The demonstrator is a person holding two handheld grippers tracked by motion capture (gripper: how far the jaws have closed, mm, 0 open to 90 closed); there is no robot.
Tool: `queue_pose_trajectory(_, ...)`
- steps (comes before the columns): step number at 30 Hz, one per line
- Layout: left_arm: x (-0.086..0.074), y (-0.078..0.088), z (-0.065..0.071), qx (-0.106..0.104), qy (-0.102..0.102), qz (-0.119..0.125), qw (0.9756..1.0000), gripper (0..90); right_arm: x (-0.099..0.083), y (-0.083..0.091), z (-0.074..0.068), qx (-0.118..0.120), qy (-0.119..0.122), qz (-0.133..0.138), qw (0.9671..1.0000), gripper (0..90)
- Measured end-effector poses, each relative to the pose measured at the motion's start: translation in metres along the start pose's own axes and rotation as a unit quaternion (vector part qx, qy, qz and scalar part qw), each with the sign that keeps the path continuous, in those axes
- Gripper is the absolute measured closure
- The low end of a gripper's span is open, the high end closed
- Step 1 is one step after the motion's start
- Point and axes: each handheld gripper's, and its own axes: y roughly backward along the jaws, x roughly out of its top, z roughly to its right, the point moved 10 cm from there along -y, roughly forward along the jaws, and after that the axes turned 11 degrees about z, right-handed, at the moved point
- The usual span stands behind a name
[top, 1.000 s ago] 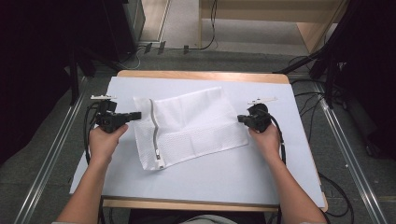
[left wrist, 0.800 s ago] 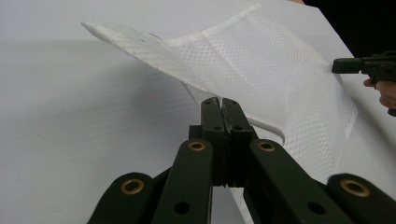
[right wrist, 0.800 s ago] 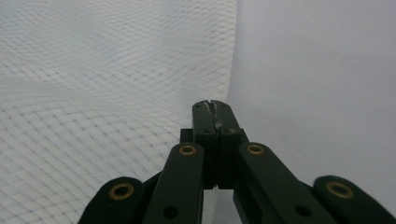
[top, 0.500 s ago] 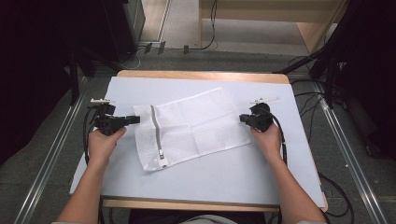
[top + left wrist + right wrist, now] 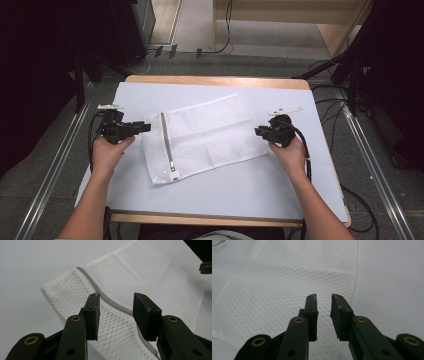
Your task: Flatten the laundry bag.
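A white mesh laundry bag lies flat in the middle of the table, its grey zipper running along the left end. My left gripper hovers at that end. In the left gripper view its jaws have just been opening and stand wide apart over the zipper, gripping nothing. My right gripper sits at the bag's right edge. Its jaws have just been opening too and show a narrow gap above the mesh, with nothing pinched.
The pale blue table top has bare room in front of and behind the bag. Its wooden edge runs along the far side. Cables trail on the floor to the right, and metal rails flank the table.
Both grippers were closed on the bag's two ends; now their jaws are apart and the bag lies loose. The right hand has drawn slightly away from the bag's edge.
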Motion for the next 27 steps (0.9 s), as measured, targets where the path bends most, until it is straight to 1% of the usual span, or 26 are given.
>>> queue_pose_trajectory(2, 0.001, -0.005, 0.003, -0.006, -0.006, -0.006, 1.0000, 56.7, -0.004, 0.005, -0.001, -0.002, 0.000, -0.002, 1.0000, 75.8)
queue_pose_trajectory(4, 0.001, -0.010, 0.003, -0.006, -0.014, -0.015, 0.9998, 56.4, -0.008, 0.011, -0.002, -0.001, 0.001, 0.003, 1.0000, 74.4)
queue_pose_trajectory(6, 0.003, -0.017, 0.001, -0.004, -0.023, -0.021, 0.9995, 56.4, -0.014, 0.017, -0.004, 0.000, 0.003, 0.005, 1.0000, 72.2)
queue_pose_trajectory(9, 0.007, -0.027, -0.003, 0.002, -0.034, -0.031, 0.9990, 56.2, -0.024, 0.024, -0.006, 0.003, 0.019, 0.007, 0.9998, 69.7)
queue_pose_trajectory(11, 0.011, -0.036, -0.007, 0.005, -0.041, -0.035, 0.9985, 55.9, -0.030, 0.026, -0.005, 0.001, 0.020, 0.005, 0.9998, 68.7)
queue_pose_trajectory(14, 0.015, -0.048, -0.015, 0.013, -0.056, -0.046, 0.9973, 55.2, -0.037, 0.028, -0.002, -0.003, 0.003, -0.004, 1.0000, 68.0)
queue_pose_trajectory(15, 0.016, -0.052, -0.018, 0.014, -0.058, -0.048, 0.9971, 54.9, -0.040, 0.029, -0.001, -0.003, 0.001, -0.005, 1.0000, 68.0)
queue_pose_trajectory(18, 0.019, -0.063, -0.028, 0.016, -0.068, -0.055, 0.9960, 55.2, -0.046, 0.031, 0.004, -0.013, -0.006, -0.012, 0.9998, 67.2)
queue_pose_trajectory(21, 0.022, -0.074, -0.038, 0.021, -0.070, -0.059, 0.9956, 56.0, -0.052, 0.030, 0.007, -0.019, -0.010, -0.019, 0.9996, 65.4)
queue_pose_trajectory(22, 0.024, -0.077, -0.041, 0.022, -0.066, -0.056, 0.9960, 55.7, -0.054, 0.028, 0.007, -0.020, -0.013, -0.022, 0.9995, 65.3)
queue_pose_trajectory(23, 0.025, -0.080, -0.044, 0.018, -0.065, -0.056, 0.9961, 55.2, -0.056, 0.027, 0.005, -0.021, -0.018, -0.028, 0.9992, 64.5)
queue_pose_trajectory(24, 0.025, -0.083, -0.047, 0.021, -0.067, -0.050, 0.9963, 54.3, -0.057, 0.026, 0.004, -0.021, -0.015, -0.032, 0.9992, 63.5)
queue_pose_trajectory(27, 0.021, -0.091, -0.055, 0.028, -0.073, -0.058, 0.9952, 52.5, -0.060, 0.021, 0.000, -0.022, -0.009, -0.036, 0.9991, 62.4)
